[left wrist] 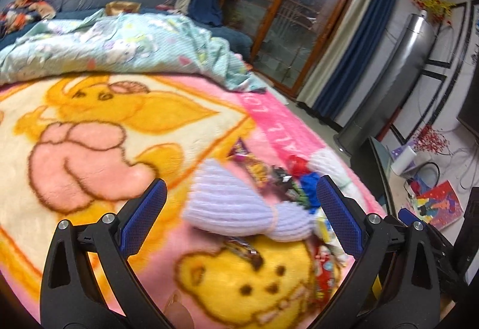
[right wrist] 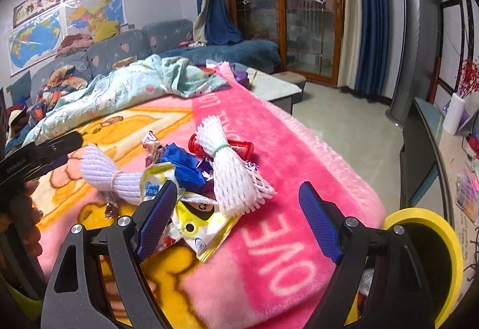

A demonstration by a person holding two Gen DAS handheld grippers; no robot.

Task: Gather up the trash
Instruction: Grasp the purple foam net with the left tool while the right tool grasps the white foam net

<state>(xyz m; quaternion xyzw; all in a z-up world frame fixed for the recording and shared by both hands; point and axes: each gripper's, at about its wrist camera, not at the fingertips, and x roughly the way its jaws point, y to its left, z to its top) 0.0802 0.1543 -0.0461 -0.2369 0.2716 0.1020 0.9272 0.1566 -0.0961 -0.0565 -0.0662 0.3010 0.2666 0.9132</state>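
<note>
The right gripper point(right wrist: 236, 218), jaws wide and empty, is nearer the white foam-net fruit sleeve tied with a green band point(right wrist: 232, 170): it lies just ahead between the fingertips, long axis running away from them, atop crumpled wrappers on the pink plush blanket point(right wrist: 284, 239). The left gripper point(left wrist: 241, 203) is wide, empty too.

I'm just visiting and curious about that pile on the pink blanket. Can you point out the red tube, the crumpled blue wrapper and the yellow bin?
red tube point(right wrist: 244, 146): right wrist view, on its right end.
crumpled blue wrapper point(right wrist: 182, 162): right wrist view, on its middle.
yellow bin point(right wrist: 449, 236): right wrist view, on its rim.
</note>
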